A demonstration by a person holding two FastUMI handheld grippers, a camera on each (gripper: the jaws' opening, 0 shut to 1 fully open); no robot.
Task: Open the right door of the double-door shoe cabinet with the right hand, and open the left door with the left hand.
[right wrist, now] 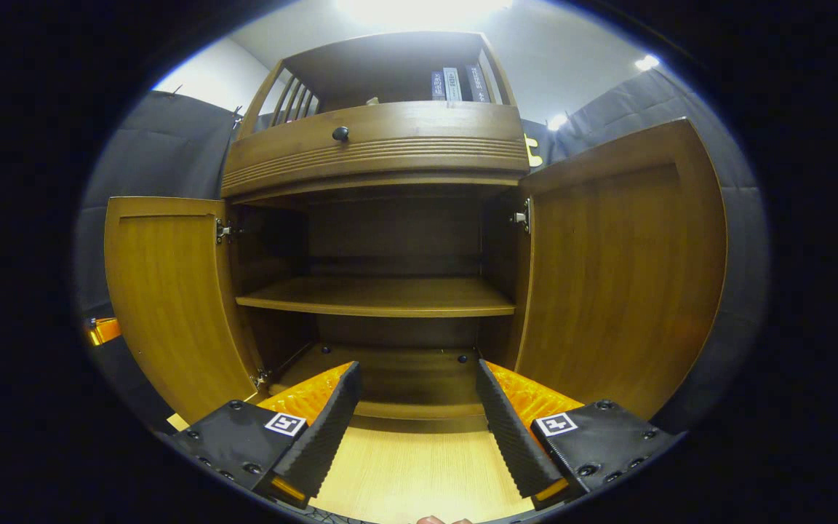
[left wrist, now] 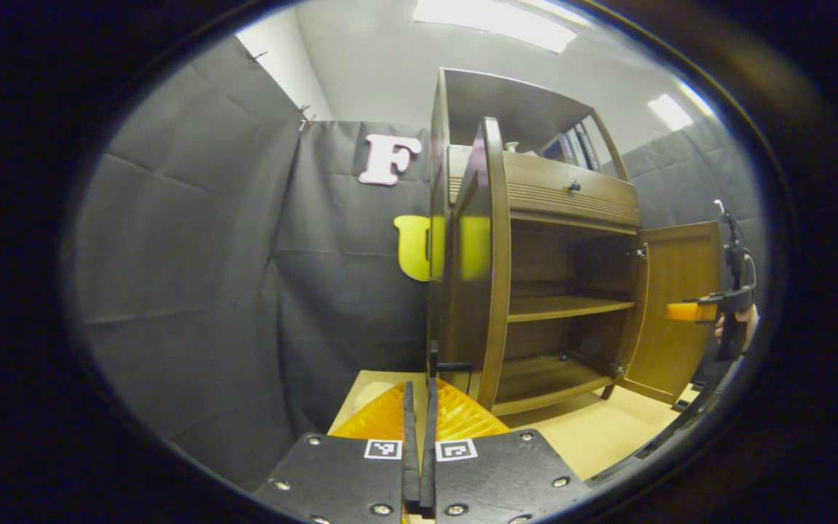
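Note:
The wooden shoe cabinet [right wrist: 375,145] stands with both doors swung wide. In the right gripper view its left door [right wrist: 164,306] and right door [right wrist: 623,276] flank a bare middle shelf [right wrist: 382,295]. My right gripper [right wrist: 415,393] is open in front of the cabinet's bottom compartment, with nothing between its fingers. In the left gripper view the left door [left wrist: 473,291] is seen edge-on, and my left gripper [left wrist: 419,393] is shut on that door's thin dark handle [left wrist: 452,366]. Farther off, the right gripper [left wrist: 681,311] hovers by the right door [left wrist: 681,291], held by a hand [left wrist: 735,327].
A drawer with a dark knob [right wrist: 340,133] sits above the doors, and books [right wrist: 455,84] stand on the top shelf. The cabinet rests on a light wooden platform [right wrist: 419,466]. Black cloth wall [left wrist: 193,276] surrounds the booth to the left.

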